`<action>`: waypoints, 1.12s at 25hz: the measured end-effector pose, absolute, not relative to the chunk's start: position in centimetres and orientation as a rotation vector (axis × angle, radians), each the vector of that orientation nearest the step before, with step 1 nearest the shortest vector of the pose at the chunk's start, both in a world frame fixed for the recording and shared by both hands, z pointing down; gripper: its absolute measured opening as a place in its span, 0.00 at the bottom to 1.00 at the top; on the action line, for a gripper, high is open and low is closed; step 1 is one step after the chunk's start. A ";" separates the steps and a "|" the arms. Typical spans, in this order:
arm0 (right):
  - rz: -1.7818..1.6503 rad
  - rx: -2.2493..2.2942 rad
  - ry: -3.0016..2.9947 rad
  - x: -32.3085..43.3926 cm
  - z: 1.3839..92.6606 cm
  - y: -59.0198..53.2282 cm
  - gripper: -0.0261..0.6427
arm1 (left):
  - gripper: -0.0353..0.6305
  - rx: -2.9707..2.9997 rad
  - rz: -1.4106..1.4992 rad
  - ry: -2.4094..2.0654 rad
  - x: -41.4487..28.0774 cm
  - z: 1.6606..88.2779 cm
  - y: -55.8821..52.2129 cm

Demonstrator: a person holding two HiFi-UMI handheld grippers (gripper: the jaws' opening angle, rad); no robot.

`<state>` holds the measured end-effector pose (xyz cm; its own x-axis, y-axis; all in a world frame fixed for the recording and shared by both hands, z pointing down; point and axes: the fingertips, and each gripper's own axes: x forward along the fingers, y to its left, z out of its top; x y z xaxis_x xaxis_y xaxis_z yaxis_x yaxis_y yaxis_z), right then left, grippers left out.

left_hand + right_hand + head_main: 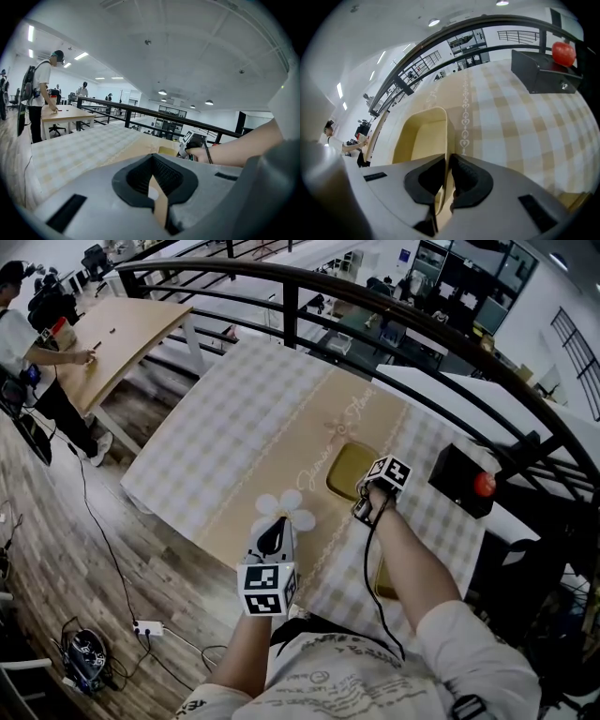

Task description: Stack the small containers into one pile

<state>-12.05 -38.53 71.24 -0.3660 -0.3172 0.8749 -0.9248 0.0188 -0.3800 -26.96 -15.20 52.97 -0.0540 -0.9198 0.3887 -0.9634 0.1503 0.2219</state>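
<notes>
A: Desk first?
B: Desk under a beige-and-white checked cloth [234, 432], with a tan band [281, 484] down the middle. Cursive script runs along the band, too small to read. A row of heart motifs [465, 124] edges it in the right gripper view.

A: Task item?
B: Pale yellow rectangular plastic container [345, 468], open side up, lying on the tan band. Second yellow container edge [382, 583] on the desk nearer the person, mostly hidden by the right forearm.

A: Right claw?
B: Right claw [448, 161] angled steeply down, clamped on the near container's right-hand wall, which stands between the pads.

A: Left claw?
B: Left claw [151, 157] held low over the band, tips together, nothing gripped. White flower-shaped piece [292, 510] lies just ahead of it. Cannot tell what it is.

A: Labels?
B: Only the black-and-white square markers on each claw's cube.

A: Anything else?
B: Black box [457, 479] at the desk's right edge, with a red round fruit [484, 485] on top.
</notes>
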 end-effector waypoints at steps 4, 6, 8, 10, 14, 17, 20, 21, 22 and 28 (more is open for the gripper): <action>1.367 1.266 -1.767 -11.6 69.2 -38.4 0.07 | 0.06 1.814 0.139 -1.991 -25.9 52.4 -15.1; 1.373 1.247 -1.786 -11.2 68.1 -37.9 0.07 | 0.06 1.832 0.139 -1.988 -25.2 51.9 -15.1; 1.387 1.230 -1.805 -11.0 66.7 -37.4 0.07 | 0.06 1.857 0.137 -1.986 -24.4 51.1 -15.1; 1.407 1.220 -1.822 -10.6 65.0 -36.6 0.07 | 0.06 1.886 0.133 -1.984 -23.6 50.2 -15.1; 1.464 1.197 -1.862 -9.4 61.6 -34.2 0.07 | 0.06 1.935 0.123 -1.972 -21.7 48.6 -14.9; 1.481 1.187 -1.902 -7.7 59.6 -32.8 0.07 | 0.06 1.974 0.121 -1.945 -20.0 48.4 -15.1; 1.472 1.197 -1.923 -4.4 58.4 -31.6 0.07 | 0.06 2.008 0.118 -1.902 -17.9 48.8 -15.5; 1.471 1.204 -1.924 -3.2 58.0 -31.3 0.07 | 0.06 2.020 0.117 -1.888 -17.1 48.8 -15.7; 1.470 1.212 -1.923 -1.9 57.8 -31.0 0.07 | 0.06 2.034 0.117 -1.872 -16.4 48.8 -15.9; 1.446 1.271 -1.873 5.5 58.3 -27.9 0.07 | 0.06 2.117 0.138 -1.774 -12.4 49.0 -16.9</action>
<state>5.55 -27.93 58.30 -0.4734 -0.3895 0.7900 -0.8629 0.0249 -0.5048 -12.36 -16.91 49.04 0.2006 -0.9296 0.3093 -0.9662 -0.1356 0.2192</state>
